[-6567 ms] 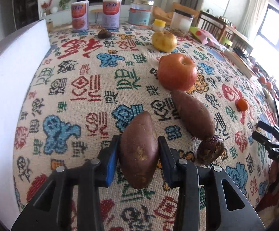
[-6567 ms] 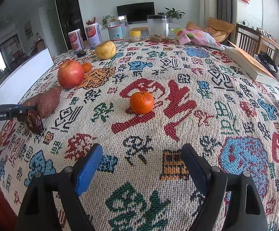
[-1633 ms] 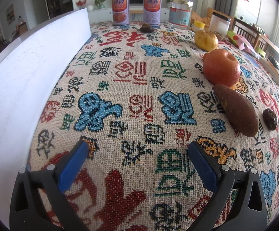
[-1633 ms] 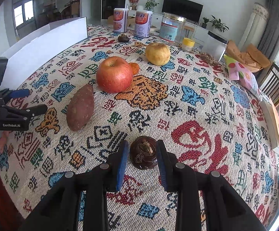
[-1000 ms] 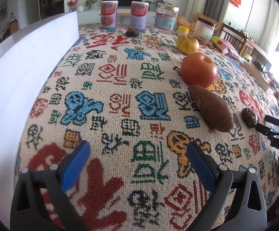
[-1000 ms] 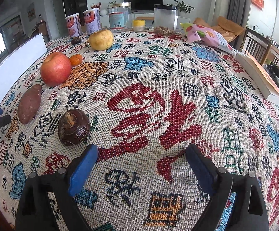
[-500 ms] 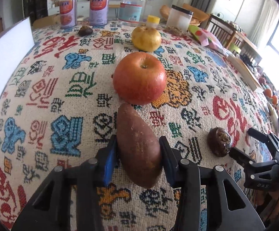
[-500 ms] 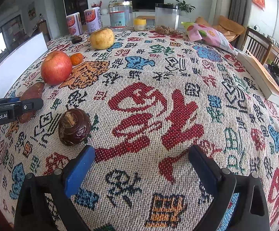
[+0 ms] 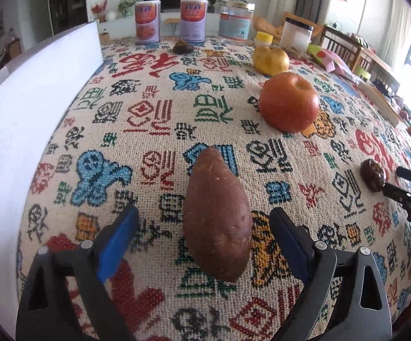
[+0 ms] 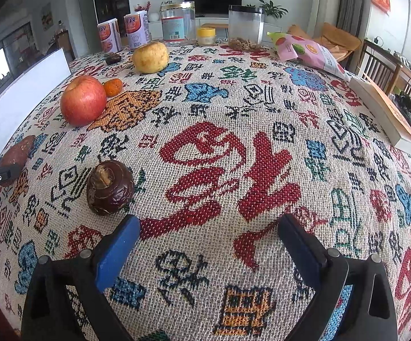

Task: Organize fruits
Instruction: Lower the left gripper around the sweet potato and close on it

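Note:
A brown sweet potato (image 9: 216,216) lies on the patterned tablecloth (image 9: 154,108) between the fingers of my left gripper (image 9: 204,237), which is open and clear of it on both sides. A red apple (image 9: 289,105) and a yellow pear (image 9: 270,60) sit farther back on the right. A dark brown water chestnut (image 10: 110,187) lies just ahead and left of my right gripper (image 10: 208,245), which is open and empty. The apple (image 10: 83,100), a small orange (image 10: 113,87) and the pear (image 10: 150,56) also show in the right wrist view.
A white board (image 9: 26,108) runs along the table's left side. Two cans (image 9: 147,22), jars (image 9: 236,20) and another dark chestnut (image 9: 183,47) stand at the back. A snack bag (image 10: 307,49) and a book (image 10: 387,116) lie at the right.
My left gripper has opened and let go of the sweet potato, which now lies on the cloth farther left of the apple. My right gripper has stayed open and barely moved.

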### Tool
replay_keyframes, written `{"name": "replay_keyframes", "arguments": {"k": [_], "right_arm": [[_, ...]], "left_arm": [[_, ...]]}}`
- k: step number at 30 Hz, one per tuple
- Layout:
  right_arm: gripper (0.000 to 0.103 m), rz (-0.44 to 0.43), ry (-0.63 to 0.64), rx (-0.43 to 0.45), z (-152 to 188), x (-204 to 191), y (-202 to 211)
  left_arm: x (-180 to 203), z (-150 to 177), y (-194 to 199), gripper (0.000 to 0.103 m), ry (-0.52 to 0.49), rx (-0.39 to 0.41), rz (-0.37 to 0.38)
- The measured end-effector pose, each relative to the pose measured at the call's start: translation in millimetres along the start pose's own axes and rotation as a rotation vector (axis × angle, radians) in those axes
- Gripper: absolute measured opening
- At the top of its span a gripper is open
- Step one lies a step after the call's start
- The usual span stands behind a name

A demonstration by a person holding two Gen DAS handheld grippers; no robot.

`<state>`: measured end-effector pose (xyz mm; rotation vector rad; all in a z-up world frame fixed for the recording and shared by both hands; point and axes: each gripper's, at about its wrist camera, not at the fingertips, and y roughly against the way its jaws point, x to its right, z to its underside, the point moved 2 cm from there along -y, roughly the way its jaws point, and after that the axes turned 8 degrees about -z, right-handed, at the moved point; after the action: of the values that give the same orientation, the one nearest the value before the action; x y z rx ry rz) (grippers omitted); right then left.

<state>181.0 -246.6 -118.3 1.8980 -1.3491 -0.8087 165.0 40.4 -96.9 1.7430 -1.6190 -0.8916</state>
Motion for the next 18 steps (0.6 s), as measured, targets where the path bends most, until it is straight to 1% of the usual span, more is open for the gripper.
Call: {"name": "replay_keyframes", "arguments": {"k": [1, 2, 5, 11, 18], "right_arm": [[0.098, -0.001, 0.000, 0.000, 0.0, -0.1, 0.0], [0.098, -0.002, -0.001, 0.000, 0.2, -0.3, 0.0], [0.099, -0.003, 0.000, 0.000, 0.4, -0.7, -0.2], [0.102, -0.010, 0.005, -0.007, 1.0, -3.0, -1.1], [0.103, -0.011, 0.006, -0.009, 0.6, -3.6, -1.8]], "left_arm": [[4.0, 0.9, -0.9, 0.095, -0.027, 0.000, -0.027], [5.4, 0.9, -0.9, 0.098, -0.029, 0.004, -0.042], [-0.9, 0.3, -4.4, 0.102, 0.008, -0.013, -0.047], [1.1, 1.0, -4.1, 0.103, 0.003, -0.012, -0.053], [1.6, 0.9, -4.1, 0.103, 0.003, -0.013, -0.053]]}}
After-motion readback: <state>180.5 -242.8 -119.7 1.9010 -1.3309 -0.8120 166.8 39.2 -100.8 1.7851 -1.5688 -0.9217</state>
